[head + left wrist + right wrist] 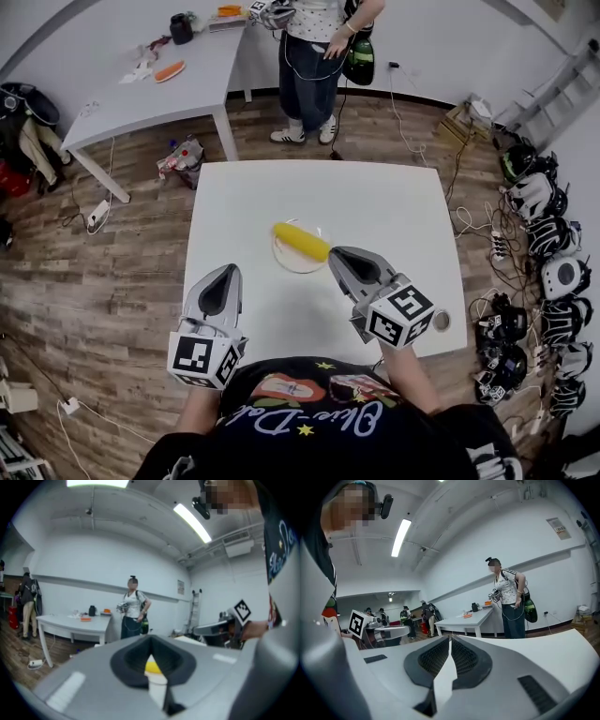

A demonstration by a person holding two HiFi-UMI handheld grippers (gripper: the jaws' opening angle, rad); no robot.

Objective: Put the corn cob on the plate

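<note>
Corn cob [301,241] lies on the plate [298,269], and the plate sits near the middle of the white table [375,206]. The corn is yellow and lies slanted across the plate, with one end poking over the rim toward the right gripper [335,253]. That gripper's tip shows just beside this end of the corn in the head view. Its two jaws are pressed together with nothing between them, as the right gripper view [450,637] shows. The left gripper [228,269] hangs over the table, to the left of the plate and closer to the person holding it, well apart from the corn. Its jaws are together too, and they hold nothing. In the left gripper view [151,637], a bit of the yellow corn peeks through the small gap behind the closed tips. Past the table, another person [314,56] stands on the wood floor [112,281], next to a second white table [187,84] with small things on it.
</note>
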